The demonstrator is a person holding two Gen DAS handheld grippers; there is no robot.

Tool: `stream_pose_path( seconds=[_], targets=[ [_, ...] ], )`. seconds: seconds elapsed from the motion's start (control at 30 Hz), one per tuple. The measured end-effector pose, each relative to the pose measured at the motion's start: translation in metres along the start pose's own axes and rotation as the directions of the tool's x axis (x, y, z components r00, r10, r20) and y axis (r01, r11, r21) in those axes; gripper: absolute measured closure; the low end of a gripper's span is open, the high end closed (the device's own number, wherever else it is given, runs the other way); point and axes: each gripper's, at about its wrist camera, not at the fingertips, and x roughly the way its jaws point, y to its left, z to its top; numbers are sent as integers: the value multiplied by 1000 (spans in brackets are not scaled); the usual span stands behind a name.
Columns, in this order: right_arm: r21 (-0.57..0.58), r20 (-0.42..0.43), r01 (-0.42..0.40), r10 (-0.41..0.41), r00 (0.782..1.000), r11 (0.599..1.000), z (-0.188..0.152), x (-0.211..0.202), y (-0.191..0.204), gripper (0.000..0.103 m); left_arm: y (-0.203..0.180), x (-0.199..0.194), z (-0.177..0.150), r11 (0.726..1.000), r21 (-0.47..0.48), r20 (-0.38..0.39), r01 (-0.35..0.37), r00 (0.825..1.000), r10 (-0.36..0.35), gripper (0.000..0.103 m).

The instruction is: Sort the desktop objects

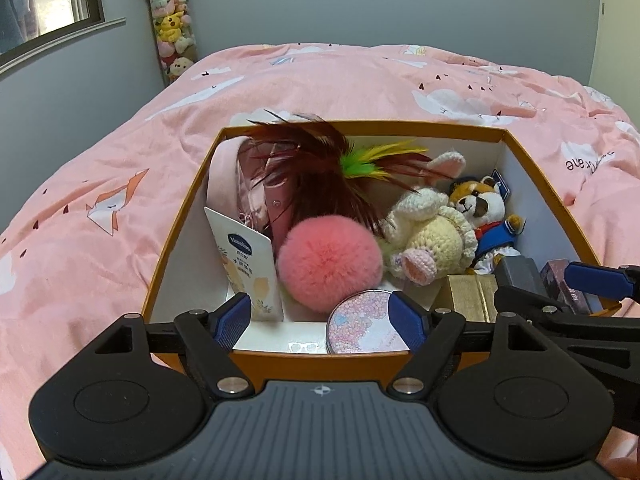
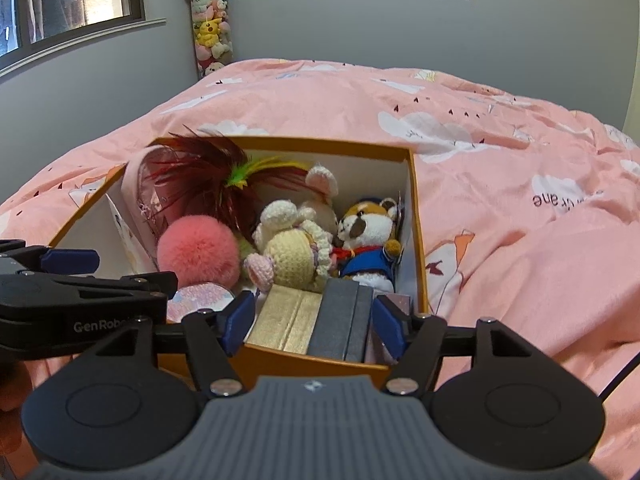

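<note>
the left gripper hovers over the near edge of the orange box, jaws spread wide with nothing pressed between the blue pads; the round floral compact lies just under them inside the box, touching neither as far as can be seen. the right gripper hangs over the box's near right corner, jaws parted on either side of the dark grey case but with a gap showing at each pad, so it looks released, not gripped.

outward from there, still inside the box: the gold case sits just left of the grey one, a purple carton is wedged against the right wall, the pink pompom rests behind the compact, a white vaseline tube leans on the left wall, a crocheted bunny and a small plush dog fill the back right, and a feather toy lies over a pink pouch at the back left. the box itself rests on a pink quilt.

judging by this, the sorting looks nearly done: everything visible is already in the box, and nothing loose shows on the quilt around it.
</note>
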Motion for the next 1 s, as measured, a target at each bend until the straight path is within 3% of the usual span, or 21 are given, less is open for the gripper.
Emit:
stream_pose_path(
  seconds=[1.0],
  targets=[
    [18,-10,3,-2,1000,1000,-1,6,-5,33,1,3,0,1000,-8,-10,-1,1000,1,14]
  ],
)
